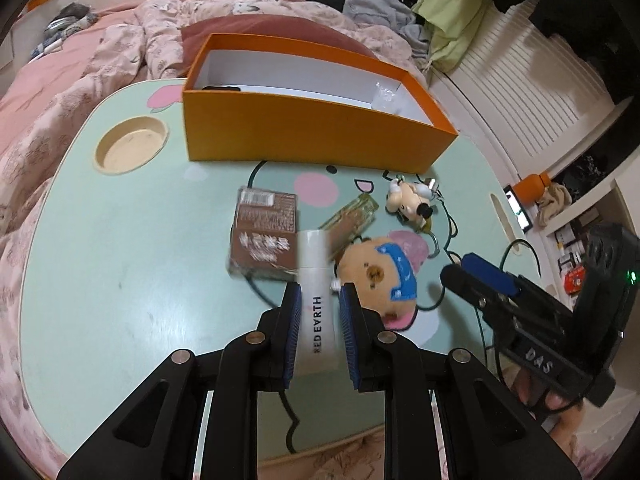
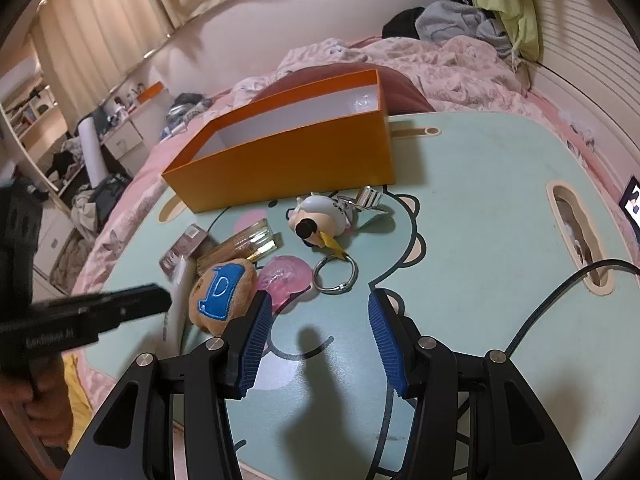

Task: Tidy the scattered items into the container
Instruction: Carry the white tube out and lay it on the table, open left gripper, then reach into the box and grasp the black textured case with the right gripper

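Now white tube (image 1: 316, 300) clamped between left hand-held gripper (image 1: 320, 312) pads.

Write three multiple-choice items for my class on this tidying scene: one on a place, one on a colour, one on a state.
1. Where does the brown plush toy lie?
A. inside the box
B. on the green table
C. on the bed

2. What colour is the outside of the open box?
A. orange
B. blue
C. white

3. What is the left gripper doing?
A. hanging open with nothing in it
B. shut on the white tube
C. shut on the metal ring

Answers:
1 B: the toy rests on the green table, in front of the box.
2 A: its outer walls are orange, only the lining is white.
3 B: the jaws press both sides of the white tube, while the right gripper stands open and bare.
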A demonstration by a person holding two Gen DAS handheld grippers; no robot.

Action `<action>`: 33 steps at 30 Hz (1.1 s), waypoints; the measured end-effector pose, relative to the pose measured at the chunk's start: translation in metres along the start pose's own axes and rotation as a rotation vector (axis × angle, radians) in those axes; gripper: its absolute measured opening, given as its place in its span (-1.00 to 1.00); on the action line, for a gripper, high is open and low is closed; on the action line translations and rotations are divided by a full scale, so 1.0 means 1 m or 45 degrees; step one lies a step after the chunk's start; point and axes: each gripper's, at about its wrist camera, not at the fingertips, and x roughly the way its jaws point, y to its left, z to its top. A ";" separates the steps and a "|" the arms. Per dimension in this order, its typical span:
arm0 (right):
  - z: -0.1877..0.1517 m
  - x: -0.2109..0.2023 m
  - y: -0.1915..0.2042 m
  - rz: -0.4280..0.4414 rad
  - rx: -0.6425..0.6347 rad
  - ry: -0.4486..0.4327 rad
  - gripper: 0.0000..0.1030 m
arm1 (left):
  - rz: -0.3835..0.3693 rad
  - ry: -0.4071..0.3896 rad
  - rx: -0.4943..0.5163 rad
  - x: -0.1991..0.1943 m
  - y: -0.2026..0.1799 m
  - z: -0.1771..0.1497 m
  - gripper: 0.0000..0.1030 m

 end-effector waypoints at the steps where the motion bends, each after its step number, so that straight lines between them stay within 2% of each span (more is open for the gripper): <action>1: 0.000 0.000 0.000 -0.001 -0.002 -0.001 -0.04 | 0.003 -0.014 -0.014 0.000 0.001 -0.005 -0.53; 6: -0.001 -0.001 0.000 -0.011 -0.003 -0.008 -0.04 | -0.017 -0.095 -0.073 -0.005 0.007 -0.016 -0.44; 9: -0.001 -0.002 0.001 -0.016 -0.002 -0.015 -0.04 | -0.028 -0.098 -0.090 -0.006 0.010 -0.019 -0.23; 13: -0.002 -0.002 0.002 -0.015 -0.004 -0.011 -0.04 | 0.045 -0.114 -0.063 -0.009 0.012 -0.024 -0.23; 19: 0.009 0.001 0.013 0.005 -0.086 0.051 -0.04 | 0.021 -0.094 -0.081 -0.007 0.018 -0.027 -0.23; 22: 0.034 -0.004 0.023 0.018 -0.154 0.053 -0.04 | 0.031 -0.111 -0.072 -0.011 0.020 -0.028 -0.23; 26: 0.085 -0.010 0.041 0.047 -0.233 0.036 -0.04 | -0.024 -0.129 -0.109 -0.018 0.027 -0.028 -0.23; 29: 0.125 0.013 0.062 0.140 -0.249 0.150 -0.04 | -0.084 -0.130 -0.143 -0.023 0.032 -0.027 -0.23; 33: 0.160 0.074 0.091 0.204 -0.184 0.335 -0.04 | -0.074 -0.152 -0.139 -0.030 0.033 -0.027 -0.23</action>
